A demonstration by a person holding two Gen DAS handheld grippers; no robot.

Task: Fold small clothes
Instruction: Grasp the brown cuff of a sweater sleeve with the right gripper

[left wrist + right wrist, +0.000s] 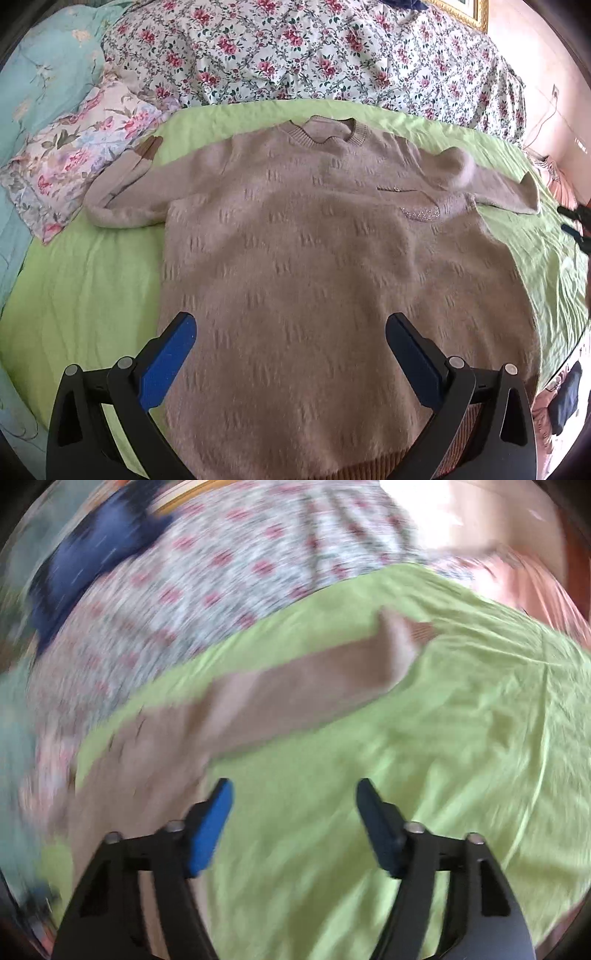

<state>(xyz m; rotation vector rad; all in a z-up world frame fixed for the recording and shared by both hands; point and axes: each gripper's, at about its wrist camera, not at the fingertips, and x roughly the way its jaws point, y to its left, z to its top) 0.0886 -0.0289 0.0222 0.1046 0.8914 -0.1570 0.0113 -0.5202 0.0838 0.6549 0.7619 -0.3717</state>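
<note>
Left wrist: sweater [314, 236] under spread left claw [291, 325].

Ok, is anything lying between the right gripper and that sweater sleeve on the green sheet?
Nothing visible. The right gripper is open over bare green sheet, and the sweater sleeve lies flat just ahead of it, nothing on top. The view is motion-blurred, so small items could go unseen.
</note>
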